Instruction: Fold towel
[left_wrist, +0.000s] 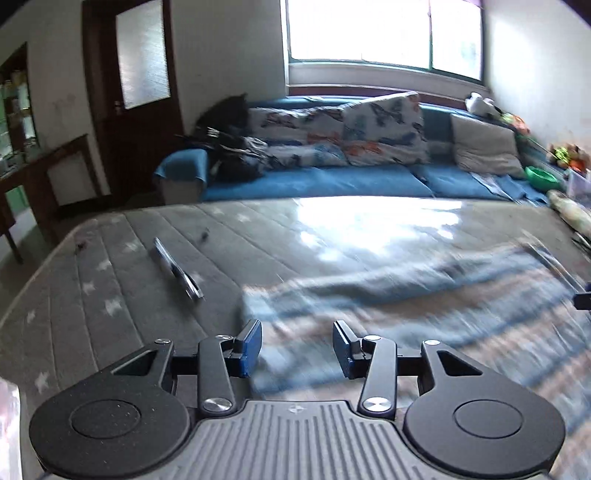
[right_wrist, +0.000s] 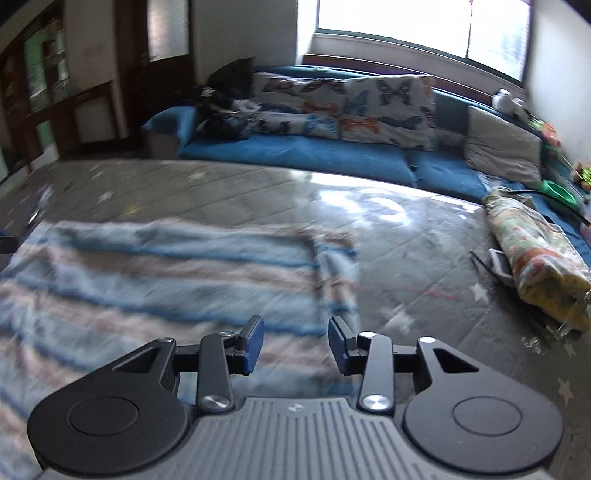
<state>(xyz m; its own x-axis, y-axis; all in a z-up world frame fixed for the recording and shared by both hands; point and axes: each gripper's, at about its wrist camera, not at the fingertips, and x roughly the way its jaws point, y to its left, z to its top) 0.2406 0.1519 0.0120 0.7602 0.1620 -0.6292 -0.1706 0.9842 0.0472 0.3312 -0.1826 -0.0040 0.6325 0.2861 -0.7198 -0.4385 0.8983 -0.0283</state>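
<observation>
Left gripper (left_wrist: 297, 345): jaws apart, blue pads clear of everything, nothing gripped. It hangs over the near left corner of the striped towel (left_wrist: 424, 314), which lies on the grey star-print mattress (left_wrist: 110, 280), spreading from the gripper rightward. Towel is motion-blurred; fold lines hard to read. A flat metallic object (left_wrist: 177, 267) lies on the mattress left of the towel, apart from it; can't identify it. Behind: blue sofa (left_wrist: 332, 181) with butterfly-print cushions (left_wrist: 380, 125), window above.

Right wrist view: right gripper (right_wrist: 295, 347) also has jaws apart, pads empty, poised above the towel's (right_wrist: 166, 273) near right edge. Towel shows blue, pale and pinkish stripes, with what looks like a folded-over layer on top, and fills the left half of the view. To the right, well apart from the towel, a rolled floral cloth bundle (right_wrist: 532, 251) sits on the mattress (right_wrist: 424, 258).
</observation>
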